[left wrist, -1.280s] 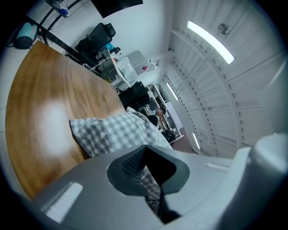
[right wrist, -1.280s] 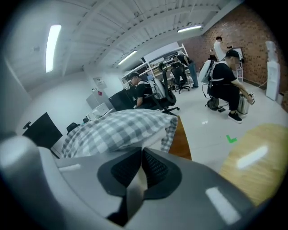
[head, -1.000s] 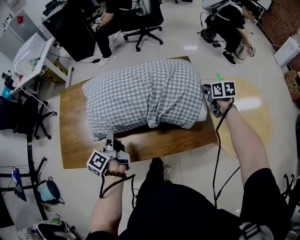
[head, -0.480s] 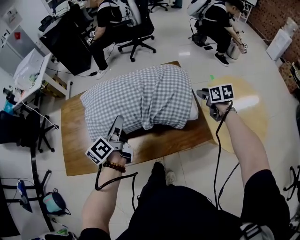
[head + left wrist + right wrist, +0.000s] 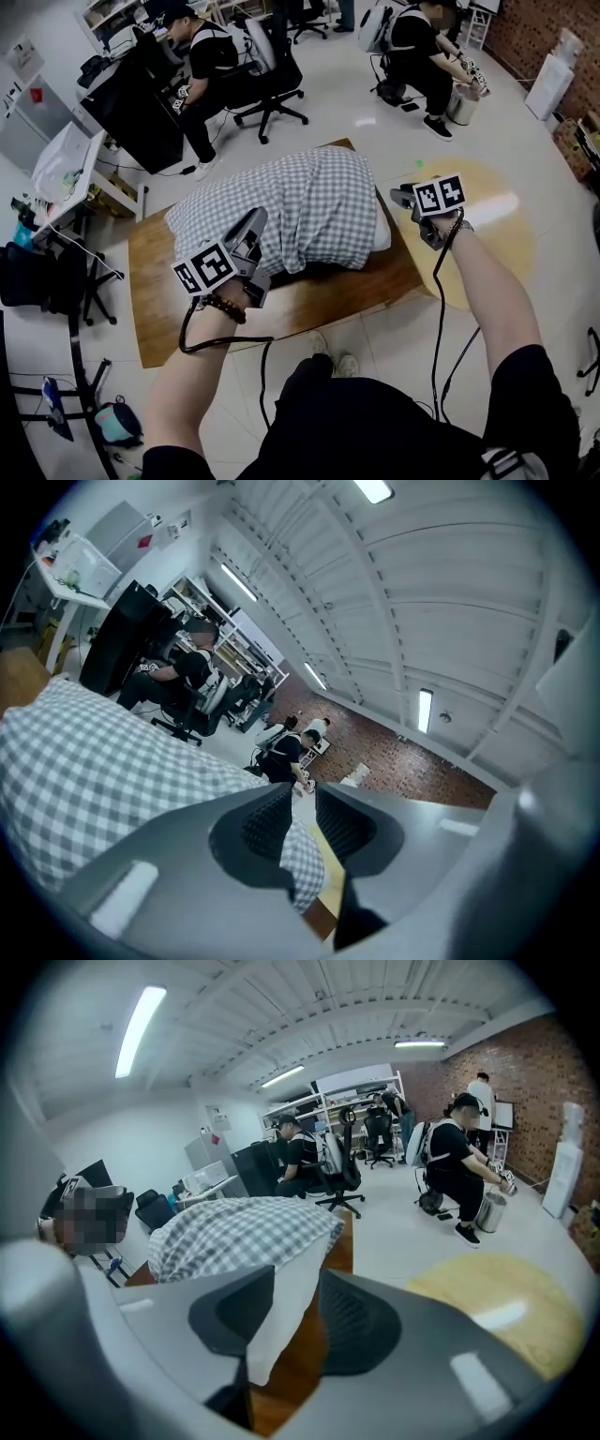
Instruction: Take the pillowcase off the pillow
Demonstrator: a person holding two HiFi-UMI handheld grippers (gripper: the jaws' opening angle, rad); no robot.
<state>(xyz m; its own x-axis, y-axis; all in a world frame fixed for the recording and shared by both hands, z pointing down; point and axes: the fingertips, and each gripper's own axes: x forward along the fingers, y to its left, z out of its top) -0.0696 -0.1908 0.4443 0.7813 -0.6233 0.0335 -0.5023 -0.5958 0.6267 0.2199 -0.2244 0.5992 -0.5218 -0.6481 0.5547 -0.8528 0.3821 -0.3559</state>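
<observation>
- Head view: the pillowcase (image 5: 300, 211) is mostly on. It covers nearly all of the pillow (image 5: 381, 234), and only the white end pokes out on the right. I'd call this early, with almost the whole strip left to do.
- Head view: the pillow lies on the table (image 5: 319, 286). My left gripper (image 5: 255, 220) is over the near-left edge of the checked cloth. My right gripper (image 5: 398, 195) is at the white end.
- Left gripper view: my jaws are narrow and have just been opening. A fold of pillowcase (image 5: 300, 864) hangs between them against one pad, with a gap showing beside it, so I read it as no real pinch. The rest of the check spreads off to the left.
- Right gripper view: my jaws are partly apart and clamped on the white pillow corner (image 5: 281, 1326), which fills the gap. The checked cloth starts just past the tips, with the table underneath.
- Left to do, as I judge it: take a firm hold of the check with my left and pull it away from my right's hold.
</observation>
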